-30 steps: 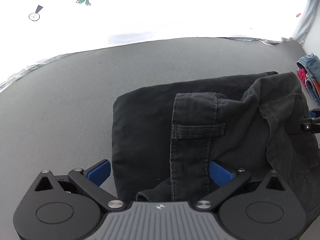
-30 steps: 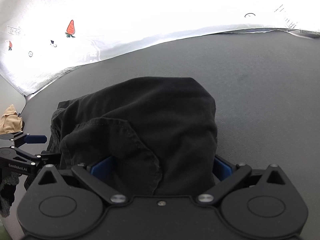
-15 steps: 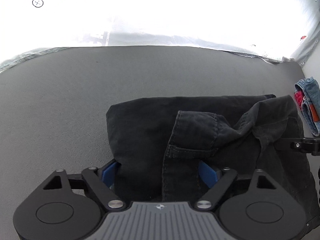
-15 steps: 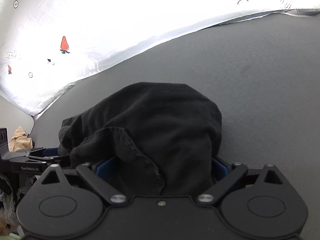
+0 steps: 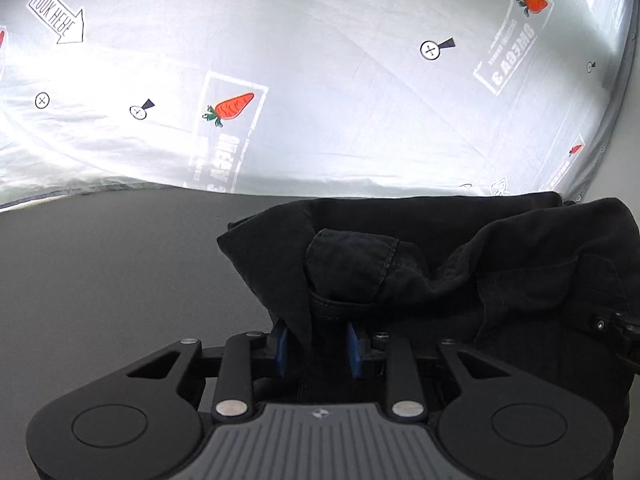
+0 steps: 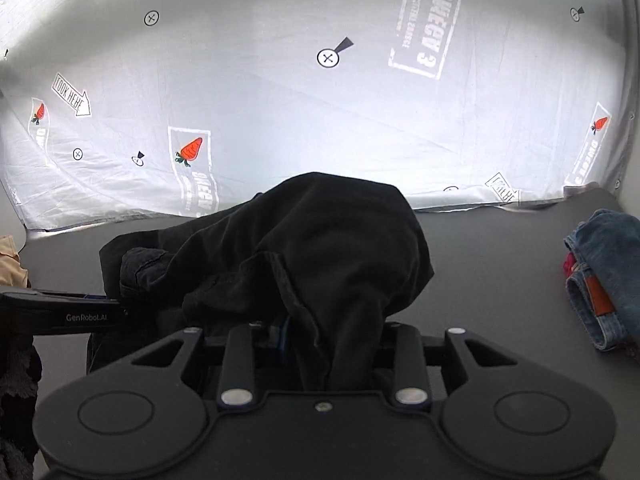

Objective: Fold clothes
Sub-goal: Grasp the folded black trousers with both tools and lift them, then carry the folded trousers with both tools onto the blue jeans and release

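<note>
The black trousers [image 5: 460, 276] hang bunched between the two grippers, with their folded bulk drooping toward the dark grey table [image 5: 100, 280]; whether the lowest part rests on the table I cannot tell. In the left wrist view a belt loop and stitched waistband fold over just in front of the left gripper [image 5: 318, 344], whose blue pads [image 5: 281, 346] have just been closing and now press the cloth from both sides, clenched on it. In the right wrist view the right gripper [image 6: 320, 340] has likewise just been closing; a thick fold of the same trousers [image 6: 320, 248] runs down between its jaws and hides most of the pads, so it grasps the cloth too. The left gripper's black body reaches in from the left edge of that view, touching the garment's left end. To the right on the table lies a pile of blue jeans [image 6: 608, 276] with a bit of red fabric beside it, well apart from the trousers. A tan cloth [image 6: 10, 264] shows at the far left edge. Behind the table hangs a white sheet [image 5: 320, 80] printed with carrots, arrows and lettering.
</note>
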`<state>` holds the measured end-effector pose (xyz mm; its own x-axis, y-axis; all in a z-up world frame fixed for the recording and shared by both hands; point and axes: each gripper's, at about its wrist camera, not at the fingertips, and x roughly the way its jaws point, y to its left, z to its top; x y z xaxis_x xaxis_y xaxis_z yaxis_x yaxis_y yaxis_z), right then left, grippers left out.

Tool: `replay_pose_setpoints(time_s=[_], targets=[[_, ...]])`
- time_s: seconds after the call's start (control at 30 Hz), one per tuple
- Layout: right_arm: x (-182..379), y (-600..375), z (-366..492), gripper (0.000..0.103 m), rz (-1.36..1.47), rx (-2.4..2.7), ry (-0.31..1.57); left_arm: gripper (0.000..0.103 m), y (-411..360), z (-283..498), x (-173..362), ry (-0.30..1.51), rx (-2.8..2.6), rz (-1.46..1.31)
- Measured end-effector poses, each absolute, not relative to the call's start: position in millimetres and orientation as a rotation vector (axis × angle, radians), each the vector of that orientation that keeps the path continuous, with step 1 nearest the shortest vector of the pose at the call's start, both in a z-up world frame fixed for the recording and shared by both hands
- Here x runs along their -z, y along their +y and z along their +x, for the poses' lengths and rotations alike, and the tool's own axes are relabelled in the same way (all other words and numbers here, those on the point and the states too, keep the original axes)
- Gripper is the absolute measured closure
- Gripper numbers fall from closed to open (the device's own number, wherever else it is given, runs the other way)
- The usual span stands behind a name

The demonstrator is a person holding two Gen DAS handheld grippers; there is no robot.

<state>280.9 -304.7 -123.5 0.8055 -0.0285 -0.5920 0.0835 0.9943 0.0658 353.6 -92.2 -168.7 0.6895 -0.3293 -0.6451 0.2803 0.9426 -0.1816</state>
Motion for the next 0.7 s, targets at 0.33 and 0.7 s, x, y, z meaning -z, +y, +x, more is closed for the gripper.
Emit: replay_pose_setpoints(time_s=[0.33,0.7], targets=[[41,-350,213,0.071,0.048,0.222,0.418,0.074,-152,317,103,0.539,0.51,-0.112],[18,-540,129,0.07,0.116,0.203,0.288,0.074,-355,230,60,0.385,0.439,-0.152]])
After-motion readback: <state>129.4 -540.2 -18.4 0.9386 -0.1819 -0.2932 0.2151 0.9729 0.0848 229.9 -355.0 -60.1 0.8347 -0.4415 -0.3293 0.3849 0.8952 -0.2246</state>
